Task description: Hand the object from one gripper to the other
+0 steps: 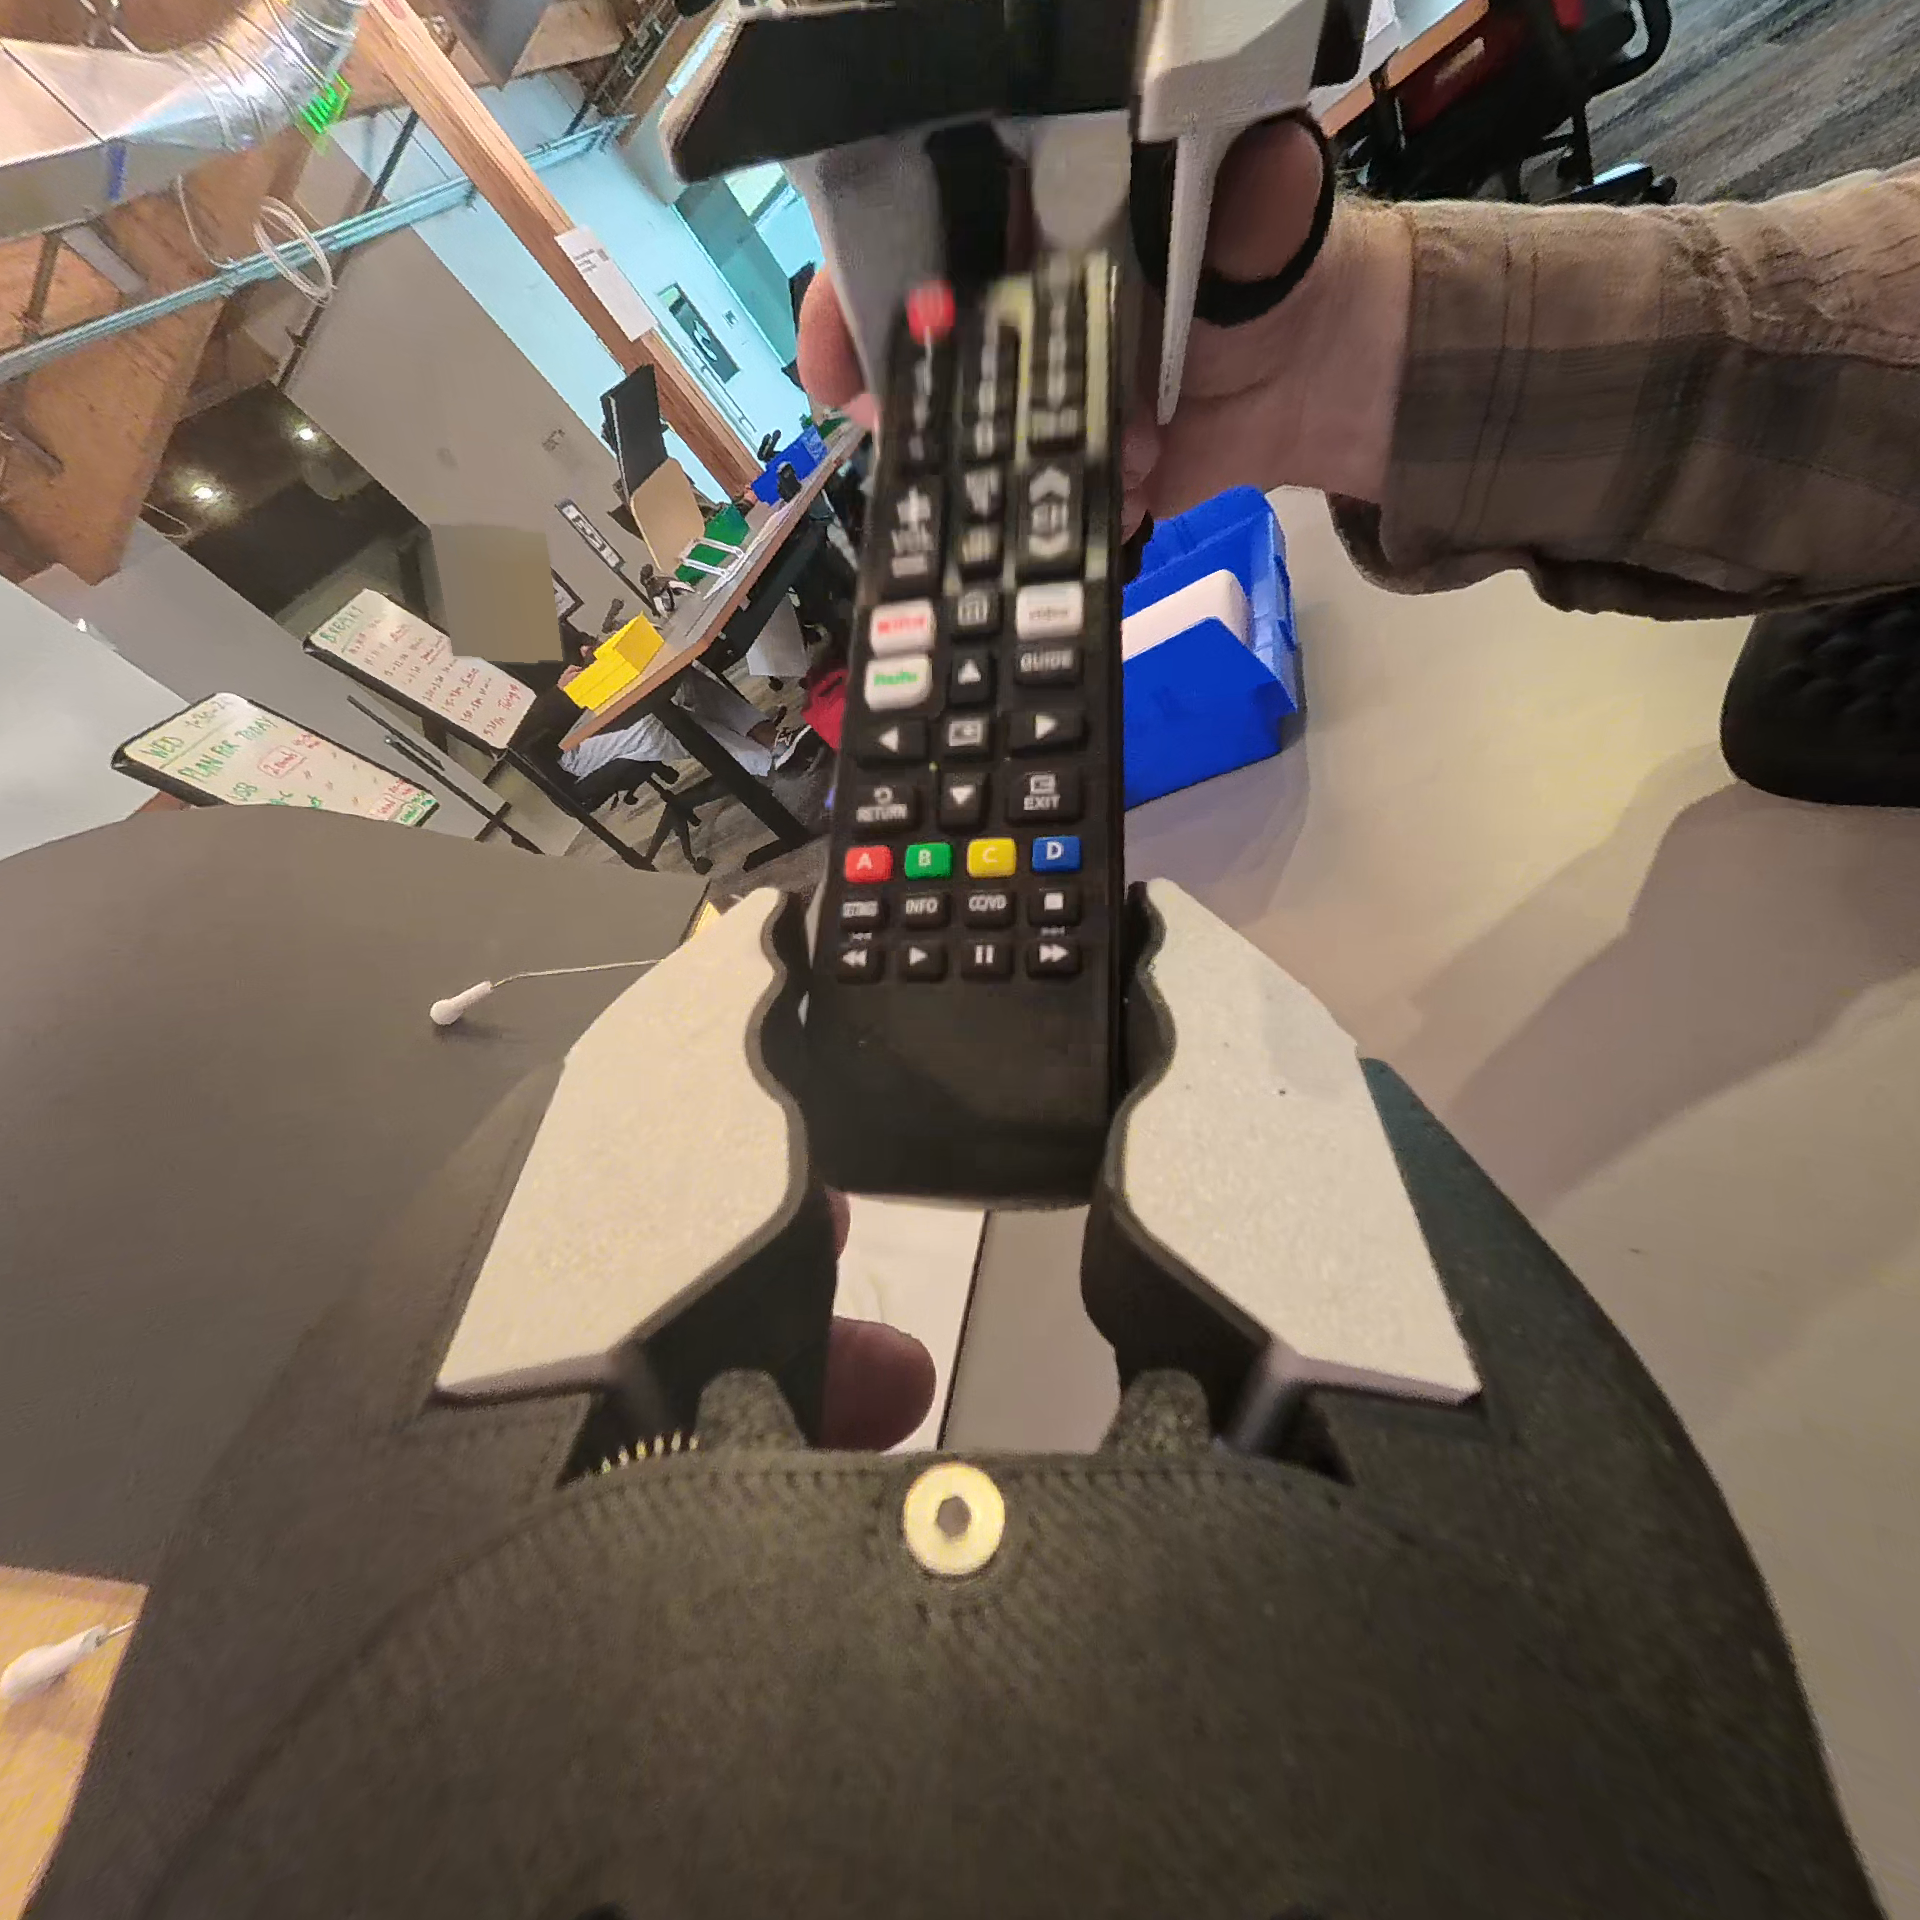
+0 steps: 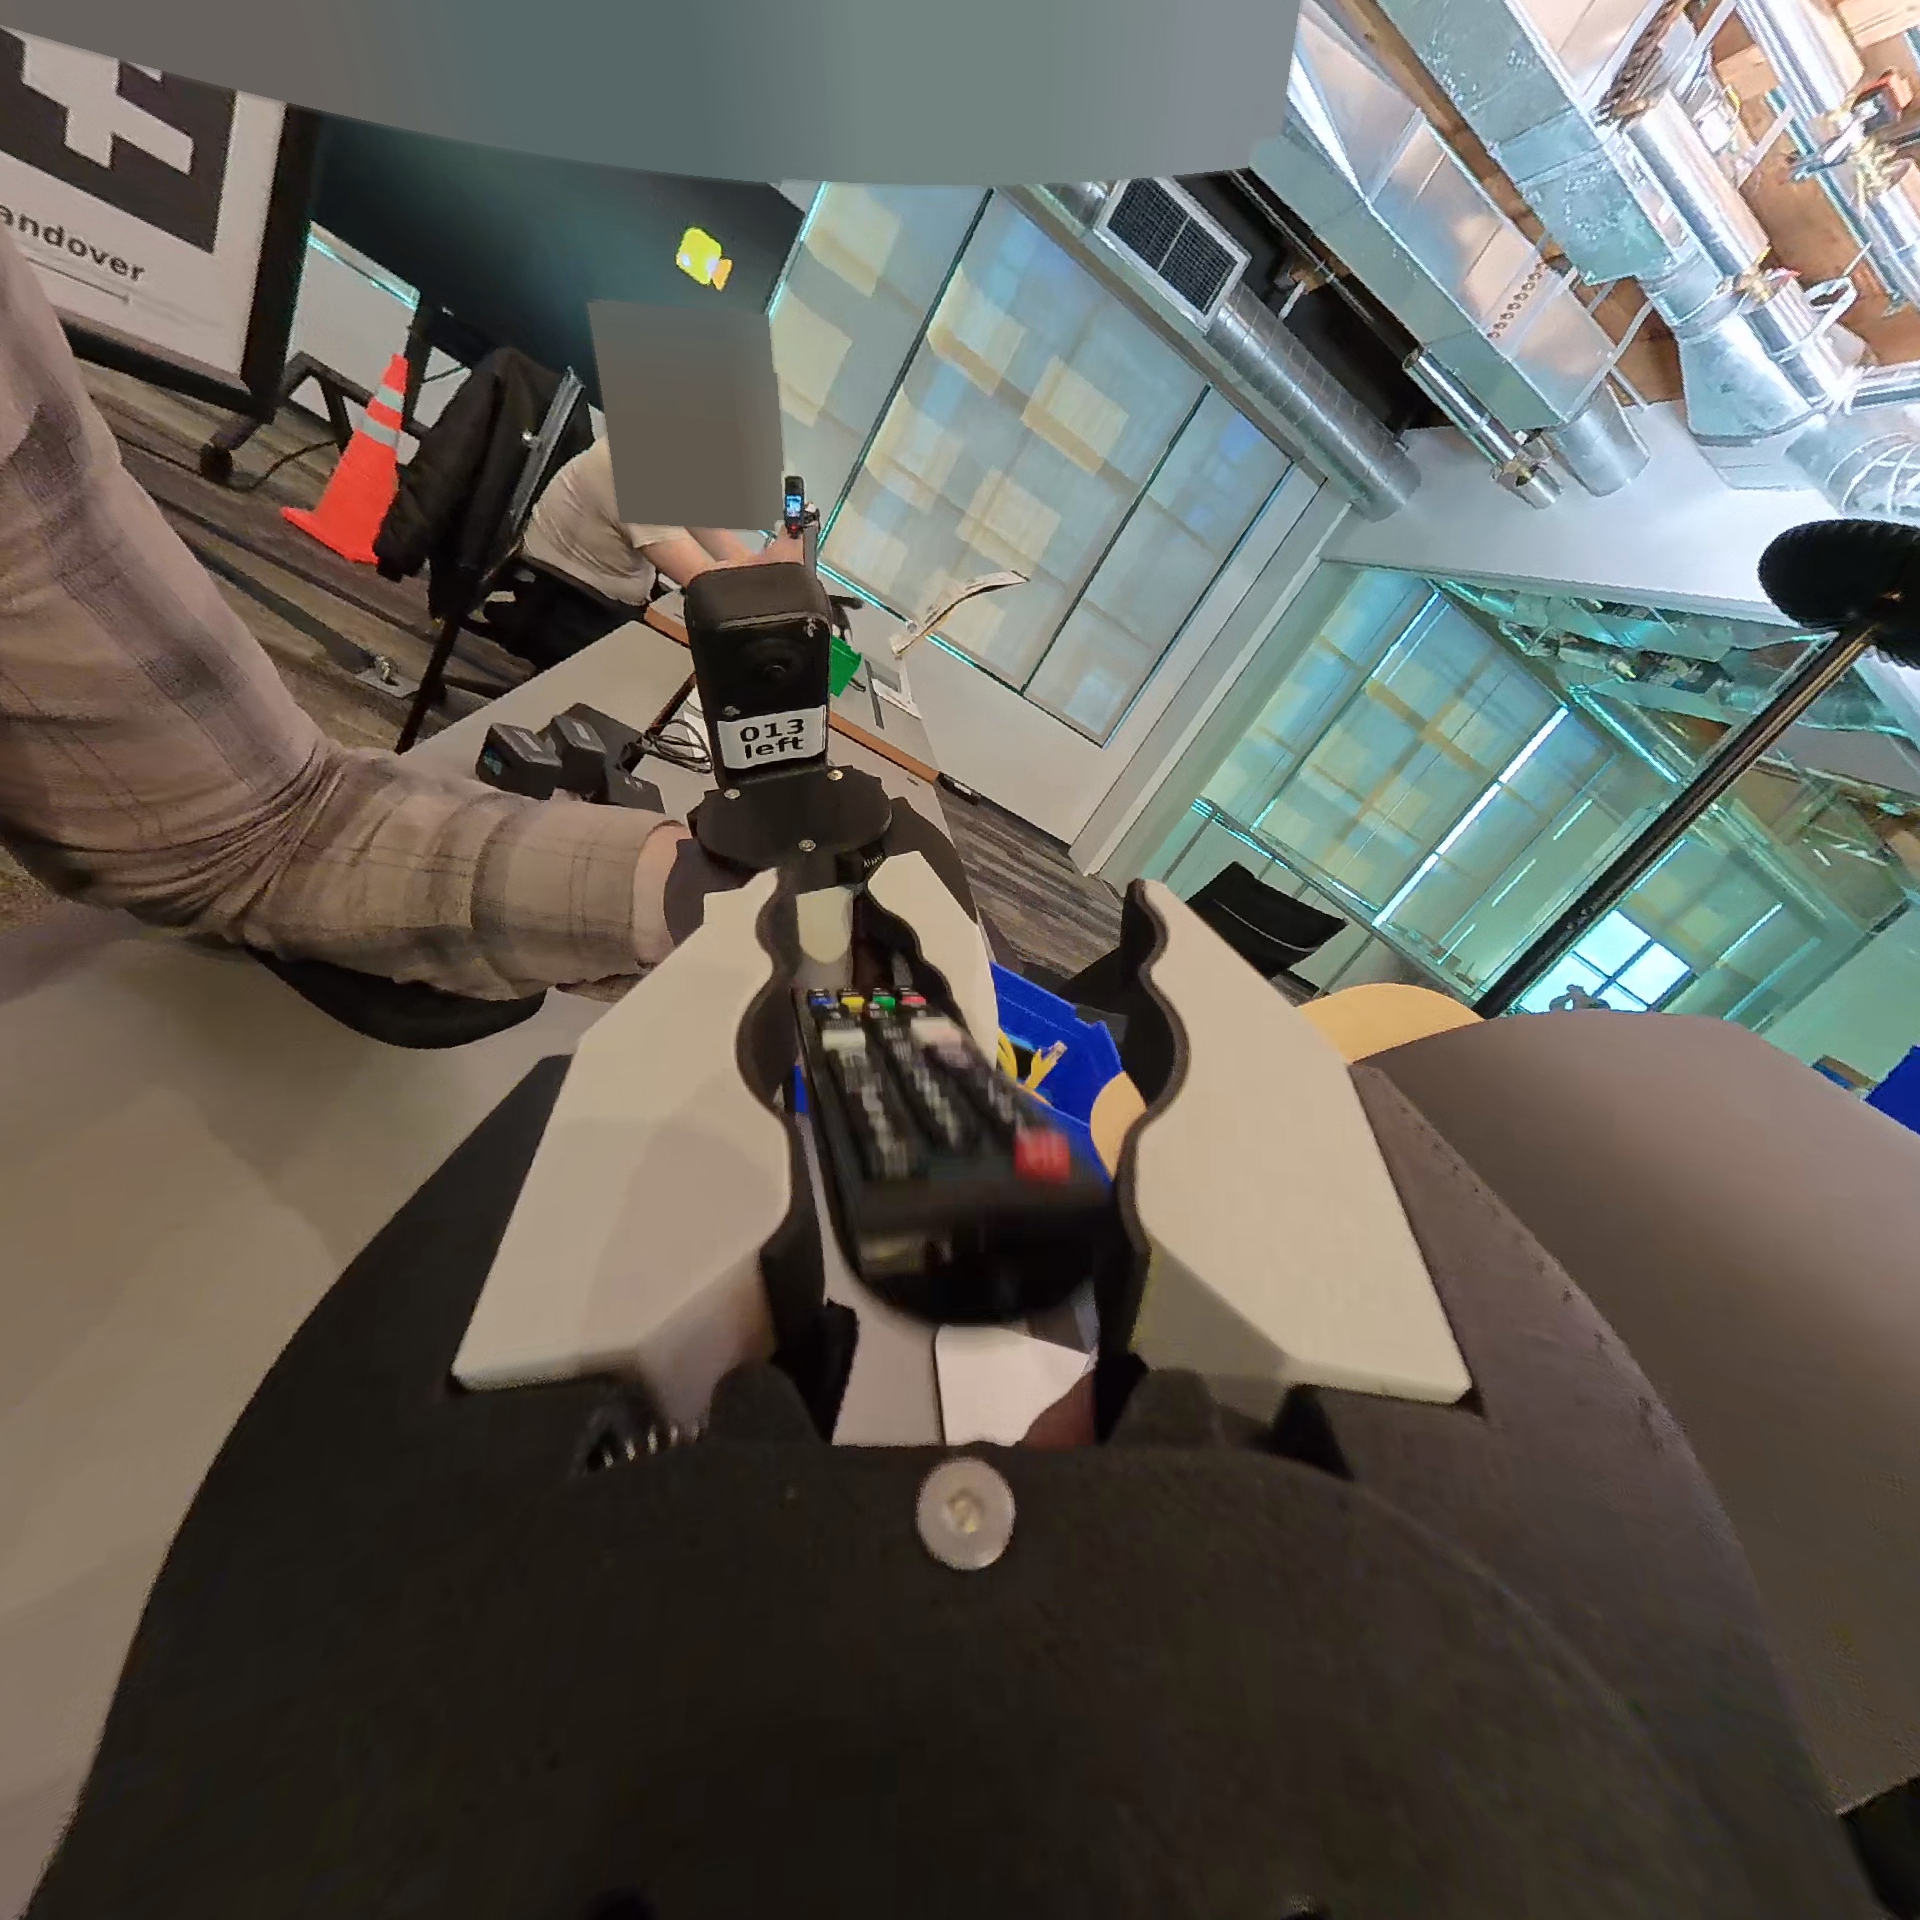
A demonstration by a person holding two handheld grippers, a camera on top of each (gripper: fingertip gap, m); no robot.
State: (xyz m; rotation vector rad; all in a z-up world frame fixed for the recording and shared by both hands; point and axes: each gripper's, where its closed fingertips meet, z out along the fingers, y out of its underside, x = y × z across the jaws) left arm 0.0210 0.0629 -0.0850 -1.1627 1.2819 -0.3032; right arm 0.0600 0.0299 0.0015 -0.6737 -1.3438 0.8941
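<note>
A black remote control with coloured buttons is held in the air between both grippers. My left gripper is shut on its lower, button-free end, with the pads pressed on both long edges. My right gripper comes in from the far side and straddles the end with the red button. In the right wrist view the remote lies tilted between the right gripper's spread fingers, with a small gap on the right side. The left gripper shows beyond it, with its camera on top.
A blue bin holding a white object stands on the grey table behind the remote. A black mat with a white cable tip lies to the left. A plaid sleeve reaches in from the right.
</note>
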